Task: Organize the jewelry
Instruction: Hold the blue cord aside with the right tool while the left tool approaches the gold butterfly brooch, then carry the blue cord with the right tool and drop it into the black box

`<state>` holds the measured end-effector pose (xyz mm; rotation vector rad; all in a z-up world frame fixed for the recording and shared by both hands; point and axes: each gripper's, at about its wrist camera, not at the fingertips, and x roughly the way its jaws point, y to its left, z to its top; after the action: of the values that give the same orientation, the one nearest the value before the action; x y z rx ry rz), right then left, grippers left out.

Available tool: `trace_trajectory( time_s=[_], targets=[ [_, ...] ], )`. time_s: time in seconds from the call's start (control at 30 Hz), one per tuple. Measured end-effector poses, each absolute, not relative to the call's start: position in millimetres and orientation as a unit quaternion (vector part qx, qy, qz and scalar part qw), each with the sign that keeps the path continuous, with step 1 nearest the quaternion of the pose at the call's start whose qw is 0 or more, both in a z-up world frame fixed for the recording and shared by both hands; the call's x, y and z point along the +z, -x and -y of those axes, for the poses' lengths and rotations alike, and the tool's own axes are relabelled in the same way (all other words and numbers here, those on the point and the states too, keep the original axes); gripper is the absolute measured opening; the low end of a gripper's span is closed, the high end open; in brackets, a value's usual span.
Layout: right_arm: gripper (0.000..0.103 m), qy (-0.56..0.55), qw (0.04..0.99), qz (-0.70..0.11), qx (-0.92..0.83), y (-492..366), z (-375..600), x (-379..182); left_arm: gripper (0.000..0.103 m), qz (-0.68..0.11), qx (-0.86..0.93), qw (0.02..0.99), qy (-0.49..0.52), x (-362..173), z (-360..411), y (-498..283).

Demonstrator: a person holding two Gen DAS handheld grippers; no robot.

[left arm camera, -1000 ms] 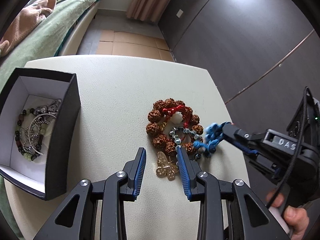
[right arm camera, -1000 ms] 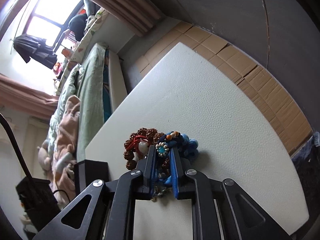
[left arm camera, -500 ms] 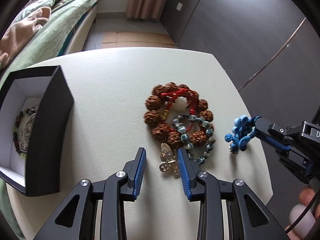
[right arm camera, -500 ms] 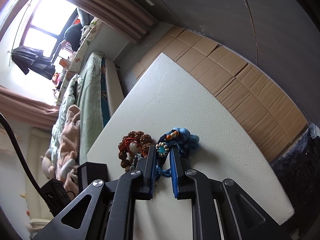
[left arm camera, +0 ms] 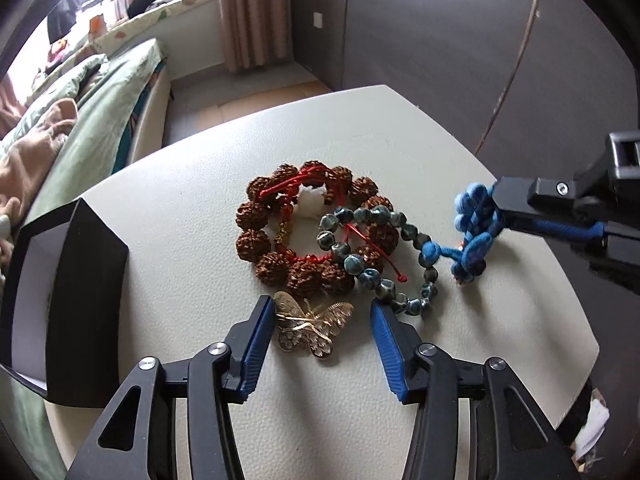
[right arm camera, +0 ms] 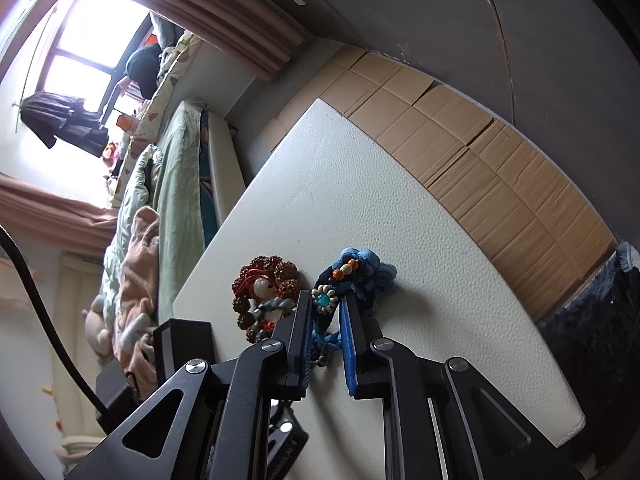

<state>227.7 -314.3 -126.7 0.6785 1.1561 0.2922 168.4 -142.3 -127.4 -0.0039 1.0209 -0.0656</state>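
Note:
On the cream table [left arm camera: 192, 208] lie a brown seed bracelet with red cord [left arm camera: 308, 232], a grey-blue bead bracelet [left arm camera: 380, 256] and a gold butterfly brooch [left arm camera: 310, 322]. My left gripper [left arm camera: 320, 312] is open with the brooch between its fingers. My right gripper [right arm camera: 325, 300] is shut on a blue knotted cord bracelet [right arm camera: 360, 276], lifted at the table's right side; it also shows in the left wrist view [left arm camera: 474, 226]. The black jewelry box [left arm camera: 60, 300] stands at the left.
A bed with green bedding [left arm camera: 80, 128] lies beyond the table's left side. Dark wall panels [left arm camera: 460, 40] stand behind. Cardboard sheets [right arm camera: 480, 152] cover the floor past the table's far edge. The table's right edge [left arm camera: 580, 320] is close to the right gripper.
My right gripper has pulled the blue cord bracelet off the pile and away to the right. My left gripper has opened wider and moved in around the butterfly brooch.

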Motion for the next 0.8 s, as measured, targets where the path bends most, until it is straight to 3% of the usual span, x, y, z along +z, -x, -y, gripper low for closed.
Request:
trace_trajectory(
  time_s=[0.03,0.8],
  targets=[
    [0.015,-0.312,0.774,-0.533,0.136,-227.6,313.6,-126.2,0.041,-0.489,-0.026,0.872,0.008,-126.4,137.6,-168.5],
    [0.015,-0.311,0.790,-0.475,0.234,-209.6,263.7,-92.0,0.041,-0.420,-0.021,0.898,0.132,-54.1,44.7,-142.6]
  ],
)
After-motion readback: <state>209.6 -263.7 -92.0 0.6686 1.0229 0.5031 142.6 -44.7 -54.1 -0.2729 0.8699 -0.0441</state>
